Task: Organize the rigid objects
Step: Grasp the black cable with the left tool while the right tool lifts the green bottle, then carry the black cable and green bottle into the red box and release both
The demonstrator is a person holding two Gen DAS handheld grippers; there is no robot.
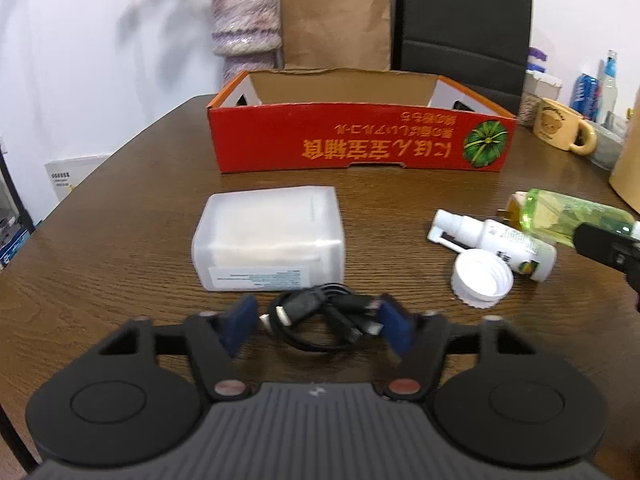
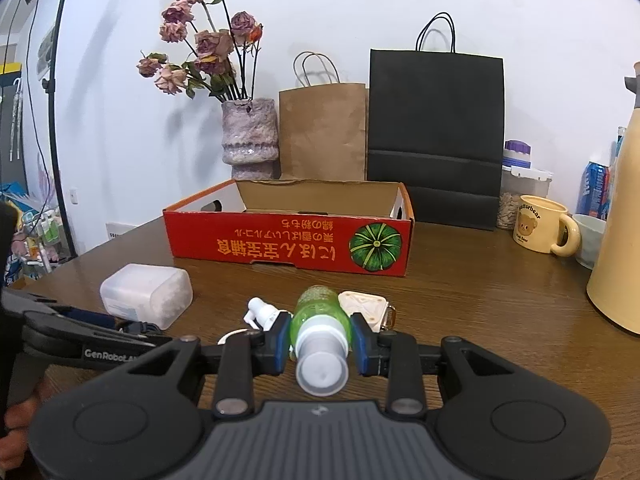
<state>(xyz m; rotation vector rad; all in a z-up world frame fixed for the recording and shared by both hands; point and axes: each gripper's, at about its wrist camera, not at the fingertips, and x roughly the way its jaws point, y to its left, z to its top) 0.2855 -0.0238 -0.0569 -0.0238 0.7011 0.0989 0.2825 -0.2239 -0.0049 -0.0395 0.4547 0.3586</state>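
The right gripper (image 2: 320,338) pinches a clear green plastic bottle (image 2: 320,316) by the neck just behind its white cap, blue pads pressed on either side, the bottle lying low over the dark wooden table (image 2: 480,312). Touching it on the left lies a small white spray bottle (image 2: 262,314); on the right, a cream square plug-like piece (image 2: 366,306). The left gripper (image 1: 316,330) sits half-spread around a coiled black charging cable (image 1: 320,318), whose connectors lie between the blue pads; the right-hand pad looks to touch the plugs, but the blur leaves it unclear whether the jaws bear on the coil at all. Just beyond the cable rests a frosted white plastic box (image 1: 269,236). To its right, a white screw cap (image 1: 482,276) lies against the spray bottle.

Farther back stands the open red cardboard tray printed with a green pumpkin (image 1: 360,140), the likely destination. What shows of its interior holds nothing, though the near wall hides much of the floor. By that measure the sorting has barely begun: every loose item remains on the tabletop, with the green bottle gripped and the cable about to be. A cream bear mug (image 2: 540,224), a brown paper bag (image 2: 322,132), a black paper bag (image 2: 436,136) and a vase of dried roses (image 2: 250,136) line the far edge.
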